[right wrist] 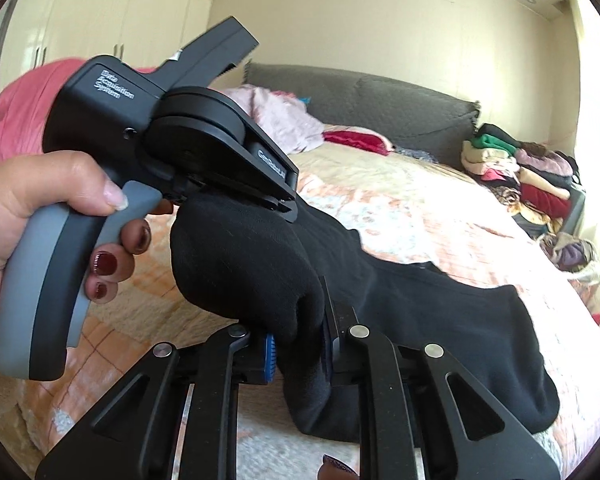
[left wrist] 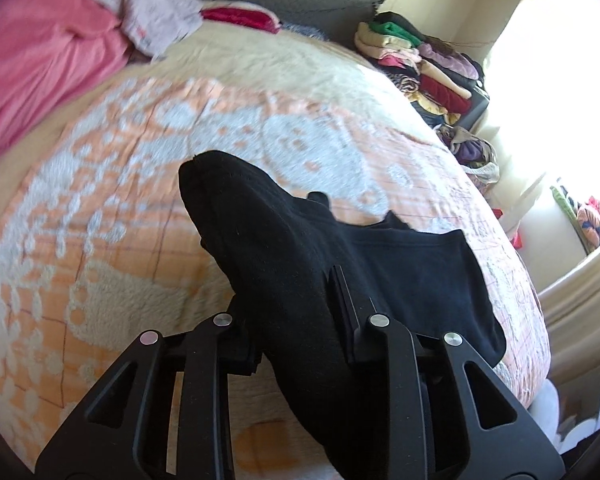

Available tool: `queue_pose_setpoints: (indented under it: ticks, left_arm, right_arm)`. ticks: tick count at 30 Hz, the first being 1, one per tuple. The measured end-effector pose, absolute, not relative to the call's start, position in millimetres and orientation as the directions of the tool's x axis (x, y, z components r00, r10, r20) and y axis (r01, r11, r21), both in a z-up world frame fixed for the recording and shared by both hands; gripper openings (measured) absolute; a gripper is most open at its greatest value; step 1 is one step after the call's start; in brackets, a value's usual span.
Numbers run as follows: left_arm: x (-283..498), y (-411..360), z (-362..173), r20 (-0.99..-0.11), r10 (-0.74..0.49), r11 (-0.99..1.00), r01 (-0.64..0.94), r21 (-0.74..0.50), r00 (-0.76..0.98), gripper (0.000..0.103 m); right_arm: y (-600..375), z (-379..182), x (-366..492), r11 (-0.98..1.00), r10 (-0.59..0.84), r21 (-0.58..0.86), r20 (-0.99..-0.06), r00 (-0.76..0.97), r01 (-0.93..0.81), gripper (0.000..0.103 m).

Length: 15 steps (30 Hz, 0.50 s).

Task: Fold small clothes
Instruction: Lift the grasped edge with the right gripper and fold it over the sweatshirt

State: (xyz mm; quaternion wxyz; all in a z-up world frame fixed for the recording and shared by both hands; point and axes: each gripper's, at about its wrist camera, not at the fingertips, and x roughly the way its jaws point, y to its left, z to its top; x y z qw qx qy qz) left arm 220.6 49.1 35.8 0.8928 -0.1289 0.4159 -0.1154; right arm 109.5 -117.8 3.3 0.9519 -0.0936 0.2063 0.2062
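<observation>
Above the fleecy patterned bedspread (left wrist: 180, 128), both grippers (left wrist: 296, 300) (right wrist: 300, 340) pinch one soft black knit garment (right wrist: 440, 320)

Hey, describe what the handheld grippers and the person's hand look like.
The left gripper is matte black with a grey pistol grip and white "Data Acquisition System" lettering. The right gripper has black triangular-cutout linkages, silver pins and blue pads. The hand has dark red nail polish.
</observation>
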Motion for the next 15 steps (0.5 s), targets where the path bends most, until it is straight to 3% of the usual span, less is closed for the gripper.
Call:
queue_pose_setpoints:
  ticks: [15]
  left_arm:
    - [224.6,-31.3,69.0,-0.699,-0.322,0.946,0.188,-0.264,0.638,0.020]
  right_arm:
    - [-188.0,22.5,99.9,0.947,0.300,0.013,-0.390,0.870,-0.321,0.014]
